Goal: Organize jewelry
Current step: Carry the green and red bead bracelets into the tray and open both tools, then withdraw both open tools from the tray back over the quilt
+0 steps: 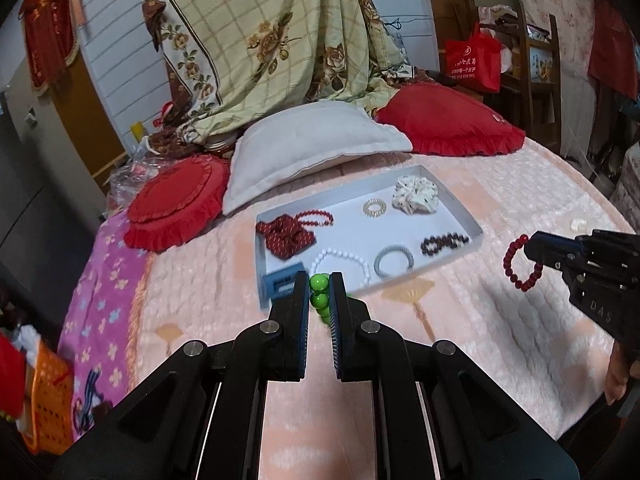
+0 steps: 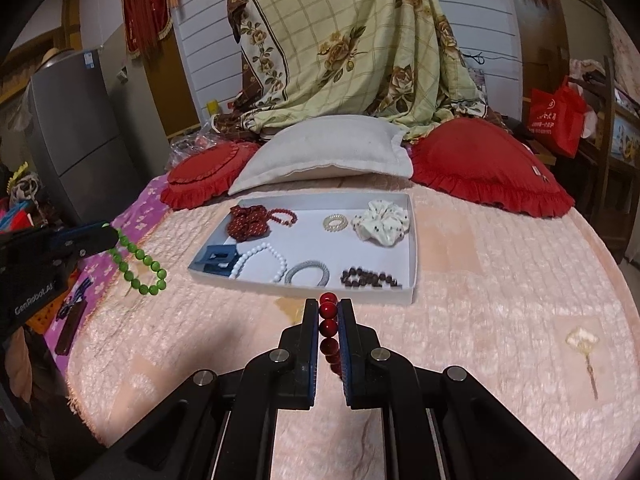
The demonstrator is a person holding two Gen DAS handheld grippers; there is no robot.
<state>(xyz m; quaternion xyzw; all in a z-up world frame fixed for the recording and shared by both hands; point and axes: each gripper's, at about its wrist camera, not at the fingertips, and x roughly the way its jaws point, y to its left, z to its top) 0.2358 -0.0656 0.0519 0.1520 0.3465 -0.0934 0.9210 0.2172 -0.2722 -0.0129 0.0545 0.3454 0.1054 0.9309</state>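
While held above the bed point(image 2: 480, 320): two bead bracelets, one per hand-held gripper, both short of the tray.
Left hand-held gripper point(image 1: 320, 280): clamped tight on the green bead bracelet point(image 2: 140, 264); seen from the right wrist, loop hanging free at the bed's left side, well apart from the tray.
Right hand-held gripper point(image 2: 329, 304): pinched shut on the red bead bracelet point(image 1: 520, 264); loop dangling clear of the blanket, to the right of the tray in the left wrist view.
Tray point(image 2: 414, 240): shallow, white, lying flat on the pink blanket in front of the white pillow point(image 2: 324, 152).
Tray, far row: red patterned scrunchie point(image 2: 248, 220) touching a small red bracelet point(image 2: 286, 216), then a clear coil hair tie point(image 2: 336, 222), then a white spotted scrunchie point(image 2: 382, 220).
Tray, near row: blue clip point(image 2: 218, 262) in the left corner, white bead bracelet point(image 2: 260, 264) beside it, grey ring-shaped band point(image 2: 308, 274), possibly a coil tie, and dark bead bracelet point(image 2: 370, 278).
Behind the tray: red frilled cushions point(image 2: 488, 164) either side of the pillow.
Person: part of a hand point(image 1: 618, 372) below the right hand-held gripper in the left wrist view.
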